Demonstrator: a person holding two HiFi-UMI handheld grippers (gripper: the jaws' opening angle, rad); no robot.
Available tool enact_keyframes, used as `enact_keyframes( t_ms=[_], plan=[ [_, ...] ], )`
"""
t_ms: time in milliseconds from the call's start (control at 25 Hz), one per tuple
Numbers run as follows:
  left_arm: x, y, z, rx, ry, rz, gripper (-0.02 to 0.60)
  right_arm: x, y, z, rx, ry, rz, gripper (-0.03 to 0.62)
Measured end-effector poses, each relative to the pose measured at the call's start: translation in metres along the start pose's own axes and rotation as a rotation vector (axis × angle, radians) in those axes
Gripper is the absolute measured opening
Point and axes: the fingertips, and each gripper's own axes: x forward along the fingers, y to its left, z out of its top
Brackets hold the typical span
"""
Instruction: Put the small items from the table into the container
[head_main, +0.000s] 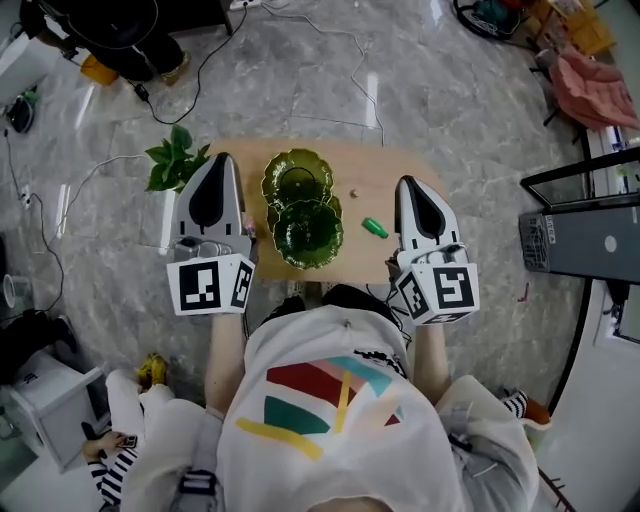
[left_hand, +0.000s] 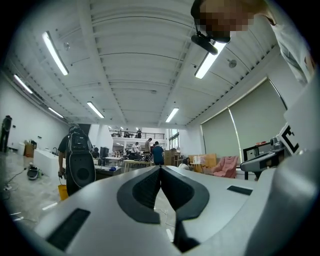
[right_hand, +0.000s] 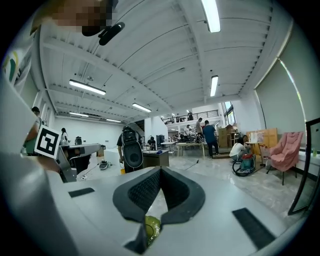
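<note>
Both grippers hover level over the small wooden table (head_main: 385, 165) at mid-frame in the head view, and nothing has been picked up yet. My left gripper (head_main: 222, 160) sits over the table's left edge, its jaws pressed together at the tips with nothing between them. My right gripper (head_main: 408, 183) flanks the right edge, its jaws likewise closed and empty.

Between them lie two scalloped green glass dishes, the upper dish (head_main: 297, 180) partly overlapped by the lower dish (head_main: 307, 232). They sit centrally, I judge, so that either hand can reach them. I cannot tell which one is the container, and I can make out no item inside either.

The task's things are still on bare wood. A green piece (head_main: 374, 228) lies between the lower dish and the right gripper, and a small brown bit (head_main: 352, 193) lies further up the frame. The right gripper is the nearer, so I judge that side should take them, once its jaws are opened.

The person's torso and the marker cubes cover the table's near edge. Both gripper views look out across the hall, not down at the work. A yellow-green sliver (right_hand: 150, 227) shows through the gap at the base of the right jaws, and I cannot tell whether it is dish or piece. A potted plant (head_main: 178, 162) sits just left of the table.
</note>
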Motion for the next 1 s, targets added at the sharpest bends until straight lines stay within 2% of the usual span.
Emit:
enact_keyframes(
  t_ms=[120, 240, 280, 320, 360, 480, 600, 760, 880, 1000],
  plan=[
    [0.001, -0.007, -0.007, -0.01, 0.014, 0.0, 0.009, 0.003, -0.01, 0.001, 0.032, -0.011, 0.032, 0.012],
    [0.003, -0.015, -0.012, -0.018, 0.028, -0.008, 0.009, 0.008, -0.014, 0.004, 0.053, -0.034, 0.099, 0.018],
    [0.005, -0.016, -0.013, -0.019, 0.03, -0.011, 0.009, 0.011, -0.016, 0.007, 0.059, -0.053, 0.111, 0.054],
    [0.007, -0.017, -0.014, -0.018, 0.032, -0.015, 0.009, 0.015, -0.02, 0.009, 0.065, -0.072, 0.11, 0.203],
    [0.009, -0.018, -0.016, -0.017, 0.035, -0.019, 0.009, 0.019, -0.025, 0.01, 0.067, -0.081, 0.1, 0.261],
    [0.012, -0.023, -0.029, -0.023, 0.051, -0.031, 0.009, 0.029, -0.043, -0.003, 0.039, -0.034, 0.101, 0.262],
    [0.016, -0.032, -0.053, -0.027, 0.09, -0.053, 0.009, 0.04, -0.065, -0.043, -0.024, 0.078, 0.132, 0.261],
    [0.023, -0.046, -0.1, -0.049, 0.163, -0.095, 0.009, 0.046, -0.092, -0.128, -0.096, 0.265, 0.144, 0.261],
    [0.027, -0.053, -0.129, -0.041, 0.182, -0.112, 0.009, 0.05, -0.102, -0.195, -0.071, 0.37, 0.175, 0.261],
    [0.029, -0.05, -0.159, -0.025, 0.183, -0.095, 0.009, 0.058, -0.104, -0.261, -0.051, 0.456, 0.211, 0.261]
  ],
)
